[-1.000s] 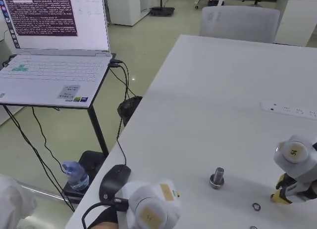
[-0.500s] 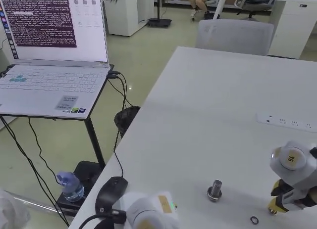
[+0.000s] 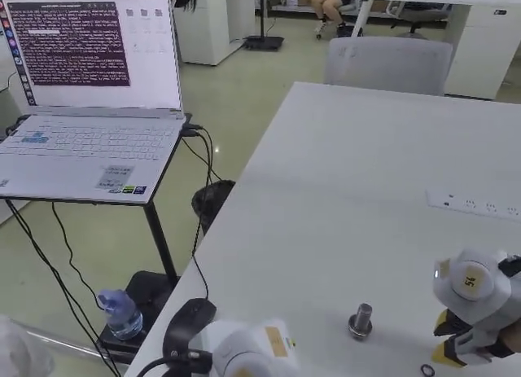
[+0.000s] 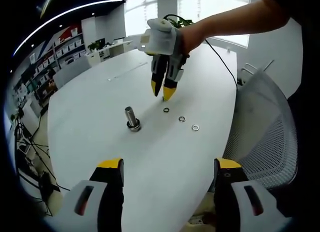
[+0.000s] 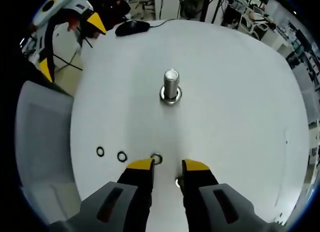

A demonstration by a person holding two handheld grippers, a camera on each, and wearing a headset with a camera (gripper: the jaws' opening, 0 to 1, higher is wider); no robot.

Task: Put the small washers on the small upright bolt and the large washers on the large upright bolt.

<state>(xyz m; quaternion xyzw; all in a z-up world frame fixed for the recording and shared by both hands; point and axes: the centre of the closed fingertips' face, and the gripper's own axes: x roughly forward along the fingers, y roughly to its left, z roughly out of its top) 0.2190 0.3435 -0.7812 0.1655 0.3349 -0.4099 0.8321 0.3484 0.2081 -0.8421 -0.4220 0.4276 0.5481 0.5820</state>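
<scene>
Lining up a pick I reckon: right gripper [image 5: 168, 167] has jaws slightly apart and empty, a washer [image 5: 157, 158] right at their tips, bolt [image 5: 170, 86] standing ahead, left gripper [image 4: 169, 164] wide open, so next it's drop and pinch.

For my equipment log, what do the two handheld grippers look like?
The right gripper and left gripper have white rounded bodies and grey fingers with yellow tips. The right carries a round yellow numbered sticker; a black cable leaves the left.
</scene>
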